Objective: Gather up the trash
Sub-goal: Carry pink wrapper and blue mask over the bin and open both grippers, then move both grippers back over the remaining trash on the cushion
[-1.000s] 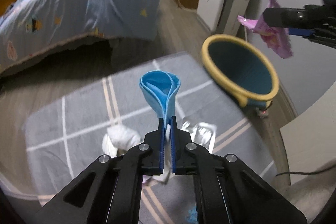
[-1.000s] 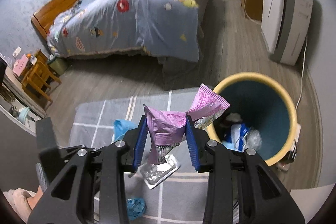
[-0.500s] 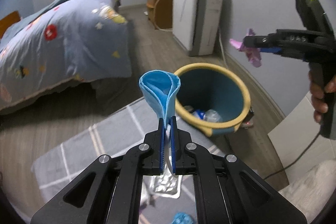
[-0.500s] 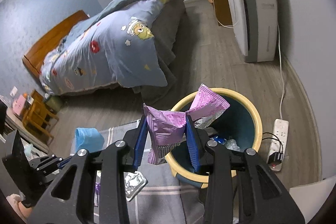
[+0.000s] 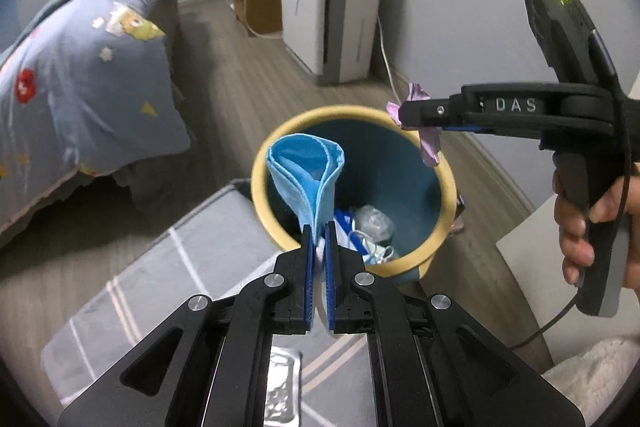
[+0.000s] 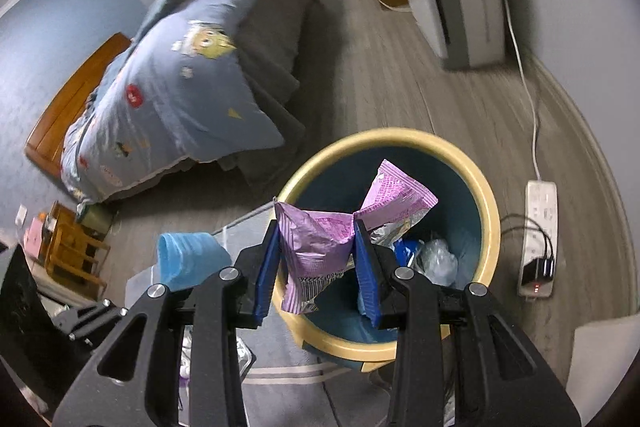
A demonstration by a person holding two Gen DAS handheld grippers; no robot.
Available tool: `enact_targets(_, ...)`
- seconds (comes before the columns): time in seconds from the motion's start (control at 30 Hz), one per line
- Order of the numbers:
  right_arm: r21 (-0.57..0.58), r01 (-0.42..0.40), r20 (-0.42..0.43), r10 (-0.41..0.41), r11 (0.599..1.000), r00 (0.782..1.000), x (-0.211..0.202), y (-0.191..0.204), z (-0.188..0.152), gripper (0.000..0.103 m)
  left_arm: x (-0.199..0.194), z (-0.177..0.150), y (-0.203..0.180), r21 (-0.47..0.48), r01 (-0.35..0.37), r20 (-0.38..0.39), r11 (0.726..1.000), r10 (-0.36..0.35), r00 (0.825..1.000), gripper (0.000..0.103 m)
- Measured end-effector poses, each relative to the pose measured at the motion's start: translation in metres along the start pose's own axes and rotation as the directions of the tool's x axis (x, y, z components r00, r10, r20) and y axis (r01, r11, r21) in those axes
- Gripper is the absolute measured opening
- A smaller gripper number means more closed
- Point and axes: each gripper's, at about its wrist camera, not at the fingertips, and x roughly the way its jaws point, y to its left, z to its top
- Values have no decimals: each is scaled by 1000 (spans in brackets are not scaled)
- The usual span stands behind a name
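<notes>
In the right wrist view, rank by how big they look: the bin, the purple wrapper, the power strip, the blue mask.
Largest to smallest as they appear:
1. Bin
2. Purple wrapper, though it sits close to the camera in the right claw, so its look is inflated
3. Blue mask and power strip: too alike to rank, and the mask is partly hidden.

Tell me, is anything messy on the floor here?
Yes. A crumpled silver foil wrapper lies on the grey rug, not in the bin. Both grippers hold trash over the bin: blue cloth and purple wrapper.
</notes>
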Motion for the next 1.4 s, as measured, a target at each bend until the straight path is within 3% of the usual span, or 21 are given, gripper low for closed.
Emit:
enact_targets(0.57, 68, 87, -75, -82, 994, 994, 55, -27, 10, 38, 78, 11, 3, 29, 18, -109, 999, -15, 994, 6)
enact_targets(0.6, 70, 93, -75, -87, 993, 993, 56, -27, 11, 42, 82, 12, 4, 24, 19, -111, 1000, -16, 994, 7)
enact_targets(0.7, 86, 101, -68, -95, 991, 993, 58, -30, 13, 53, 87, 13, 5, 11, 17, -116, 1000, -16, 993, 20)
enact_targets(0.77, 93, 105, -59, -99, 990, 993, 57, -31, 15, 59, 89, 12, 5, 9, 16, -114, 1000, -15, 993, 40)
enact_targets(0.83, 90, 119, -50, -115, 989, 992, 56, -32, 16, 71, 86, 12, 3, 15, 8, -100, 1000, -6, 995, 63)
enact_targets(0.9, 93, 130, -42, -126, 987, 991, 54, -32, 16, 76, 83, 11, 3, 20, -1, -81, 1000, 2, 997, 71)
enact_targets(0.93, 94, 133, -40, -130, 987, 991, 53, -32, 16, 84, 81, 11, 3, 19, -1, -73, 1000, 3, 997, 82)
enact_targets(1.0, 96, 146, -30, -143, 985, 989, 49, -31, 15, 95, 74, 10, 3, 12, -14, -46, 1000, 15, 999, 94)
enact_targets(1.4, 16, 177, 13, -177, 984, 984, 25, -8, 5, 97, 16, -9, 25, -79, -102, 33, 992, 104, 994, 96)
